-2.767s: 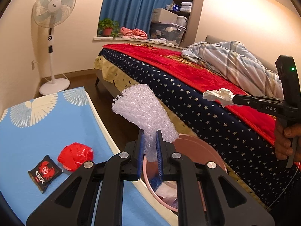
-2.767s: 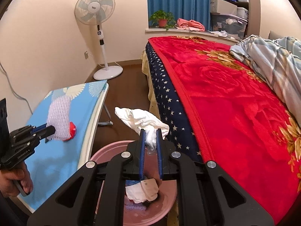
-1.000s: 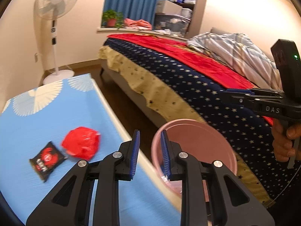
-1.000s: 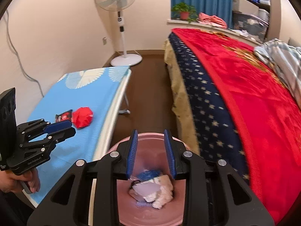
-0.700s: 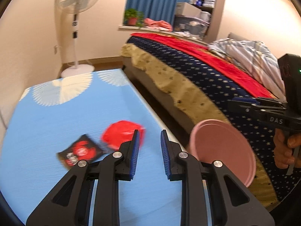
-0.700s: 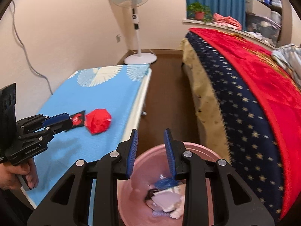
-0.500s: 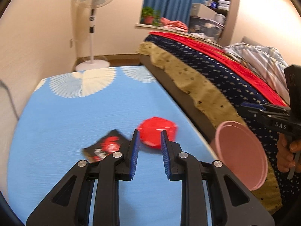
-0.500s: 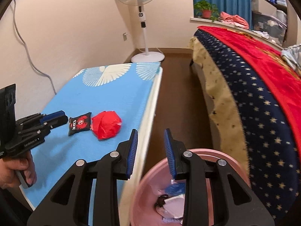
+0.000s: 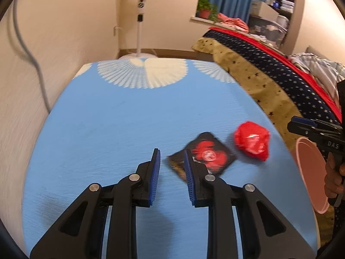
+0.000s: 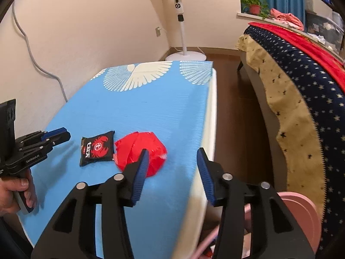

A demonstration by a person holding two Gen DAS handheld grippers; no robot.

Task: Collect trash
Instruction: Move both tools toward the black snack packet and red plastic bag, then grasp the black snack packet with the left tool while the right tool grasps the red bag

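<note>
Spanning a clear gap, the jaws of the left gripper (image 9: 171, 157) are held apart above the blue mat (image 9: 120, 118), nothing between them. A black snack packet (image 9: 204, 155) is seen lying flat just ahead of the right-hand jaw, partly overlapped by its tip. A crumpled red wrapper (image 9: 252, 143) is noted just beyond and to the right of that, beside the packet. The right gripper (image 10: 172, 157) is likewise spread wide and empty; the red wrapper lies at its left jaw tip. A pink bin (image 10: 301, 211) is recorded low, right of the jaws. Farthest ahead, a standing fan (image 10: 179, 10) is seen.
</note>
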